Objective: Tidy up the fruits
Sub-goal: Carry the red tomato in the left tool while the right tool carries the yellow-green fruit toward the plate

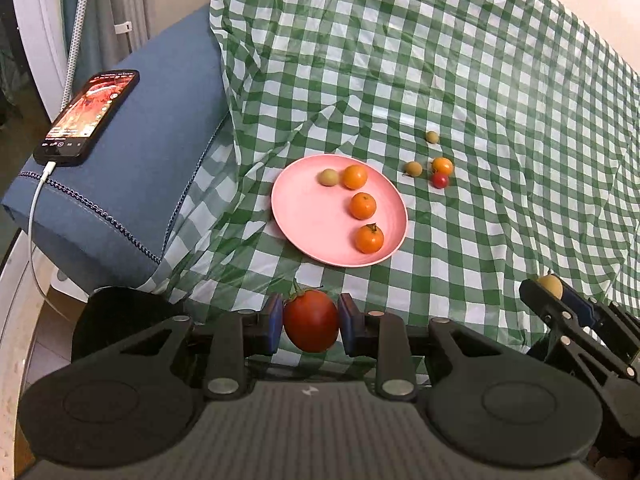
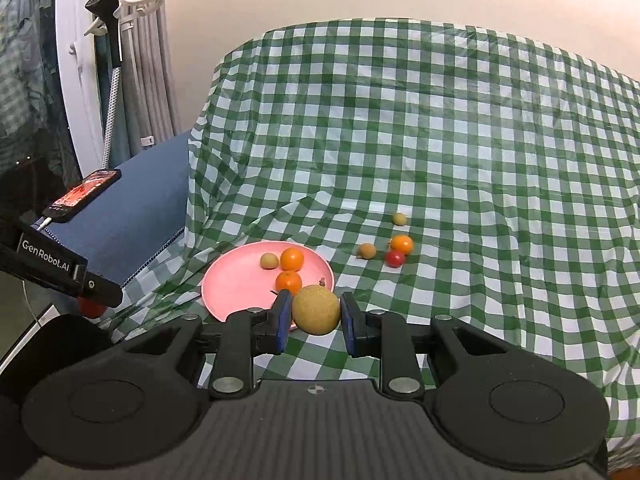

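A pink plate (image 1: 308, 220) (image 2: 232, 284) lies on the green checked cloth. It holds three orange fruits (image 1: 363, 205) and a small tan fruit (image 1: 328, 177). My left gripper (image 1: 311, 326) is shut on a red tomato (image 1: 311, 324), just in front of the plate's near rim. My right gripper (image 2: 316, 316) is shut on a round yellow-brown fruit (image 2: 316, 310), at the plate's near right edge; it shows at the right of the left wrist view (image 1: 551, 285). Loose on the cloth right of the plate lie two tan fruits (image 1: 413, 168), an orange fruit (image 1: 442, 165) and a small red tomato (image 1: 440, 180).
A blue cushion (image 1: 132, 184) lies left of the plate with a lit phone (image 1: 88, 116) on a charging cable on it. The checked cloth (image 1: 500, 120) rises over a backrest behind. Curtains and a white stand (image 2: 120, 20) are at far left.
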Tool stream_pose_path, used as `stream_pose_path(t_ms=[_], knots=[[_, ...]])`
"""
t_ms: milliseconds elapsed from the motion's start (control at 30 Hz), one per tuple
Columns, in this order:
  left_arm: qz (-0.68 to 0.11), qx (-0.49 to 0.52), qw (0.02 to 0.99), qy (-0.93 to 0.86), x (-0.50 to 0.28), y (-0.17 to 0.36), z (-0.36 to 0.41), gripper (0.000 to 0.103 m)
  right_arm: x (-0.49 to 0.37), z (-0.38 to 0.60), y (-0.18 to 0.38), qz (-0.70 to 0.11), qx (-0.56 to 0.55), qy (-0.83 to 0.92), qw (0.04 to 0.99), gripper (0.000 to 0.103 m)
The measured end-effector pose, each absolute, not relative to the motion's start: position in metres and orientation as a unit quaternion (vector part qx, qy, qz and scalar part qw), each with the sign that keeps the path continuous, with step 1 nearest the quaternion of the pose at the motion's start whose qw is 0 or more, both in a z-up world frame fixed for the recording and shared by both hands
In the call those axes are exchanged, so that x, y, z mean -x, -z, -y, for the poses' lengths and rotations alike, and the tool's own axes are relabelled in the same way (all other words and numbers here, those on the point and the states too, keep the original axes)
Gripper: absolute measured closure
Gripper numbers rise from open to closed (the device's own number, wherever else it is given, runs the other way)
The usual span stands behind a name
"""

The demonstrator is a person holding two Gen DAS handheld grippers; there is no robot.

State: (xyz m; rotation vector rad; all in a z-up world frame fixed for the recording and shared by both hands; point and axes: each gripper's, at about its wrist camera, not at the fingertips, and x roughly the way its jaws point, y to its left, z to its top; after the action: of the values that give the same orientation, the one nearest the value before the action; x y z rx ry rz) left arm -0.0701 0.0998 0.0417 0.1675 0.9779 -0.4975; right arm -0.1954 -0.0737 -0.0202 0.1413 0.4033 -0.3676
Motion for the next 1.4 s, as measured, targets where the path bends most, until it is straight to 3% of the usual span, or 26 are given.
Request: stream_pose_path(t_ms=[833,1400], knots=[[-0.488,-0.063,0.839,0.230,0.014,-0.017,-0.082,0.071,0.133,0.080,0.018,-0.237,-0.039,0.164,0.957,0.076],[-0.538,-0.078,0.811,0.216,-0.072,0.045,-0.020,0.071,0.037,0.107,0.071,-0.308,-0.051,0.132,0.941,0.076]])
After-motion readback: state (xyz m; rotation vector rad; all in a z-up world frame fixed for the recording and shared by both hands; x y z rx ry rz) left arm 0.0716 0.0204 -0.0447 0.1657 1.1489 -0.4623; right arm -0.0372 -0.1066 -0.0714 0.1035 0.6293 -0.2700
